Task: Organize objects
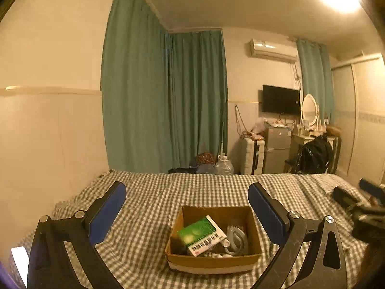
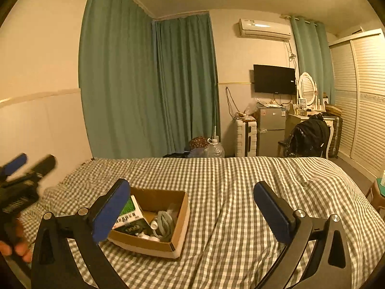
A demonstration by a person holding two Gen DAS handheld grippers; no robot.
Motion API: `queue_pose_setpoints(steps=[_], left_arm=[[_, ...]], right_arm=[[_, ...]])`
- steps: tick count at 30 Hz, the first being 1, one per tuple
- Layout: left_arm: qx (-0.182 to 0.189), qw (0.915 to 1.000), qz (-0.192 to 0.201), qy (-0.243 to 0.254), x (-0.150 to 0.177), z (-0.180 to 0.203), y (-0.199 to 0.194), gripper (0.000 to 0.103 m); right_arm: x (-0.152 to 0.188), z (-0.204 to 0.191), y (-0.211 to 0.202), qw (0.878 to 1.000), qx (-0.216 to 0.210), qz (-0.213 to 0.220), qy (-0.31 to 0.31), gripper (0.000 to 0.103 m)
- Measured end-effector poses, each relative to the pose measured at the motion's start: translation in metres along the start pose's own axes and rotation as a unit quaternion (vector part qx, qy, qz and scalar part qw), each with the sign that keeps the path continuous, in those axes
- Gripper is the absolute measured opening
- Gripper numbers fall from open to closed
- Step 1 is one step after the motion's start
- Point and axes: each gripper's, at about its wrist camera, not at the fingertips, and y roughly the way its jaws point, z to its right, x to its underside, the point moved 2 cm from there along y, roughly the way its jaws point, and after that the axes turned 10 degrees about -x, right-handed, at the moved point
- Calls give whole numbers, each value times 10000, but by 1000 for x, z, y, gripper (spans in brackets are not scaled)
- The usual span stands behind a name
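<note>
The bed's bedspread is showing a grey-and-white gingham check. On it, the plain brown cardboard box is wearing a pale band along its near bottom edge. Inside, a green-covered book is showing a white edge with black and red marks beside a coiled grey cable. Both grippers, the left gripper and the right gripper, are showing black frames with blue pads. Far off, teal curtains are hanging against cream walls, near a black television and a white air conditioner.
</note>
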Motion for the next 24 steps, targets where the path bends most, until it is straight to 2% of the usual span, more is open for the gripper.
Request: queue_pose_setpoints(steps=[6, 12, 24], left_arm=[[-114, 9999, -36, 65, 35, -1, -5, 103], [-127, 9985, -322, 417, 77, 5, 4, 103], [-121, 9986, -444, 276, 80, -10, 1, 103]], right_arm=[[30, -4, 11, 9999, 13, -61, -126, 103], [46, -12, 22, 9990, 25, -288, -336, 103], [52, -16, 27, 9985, 72, -351, -414, 103]])
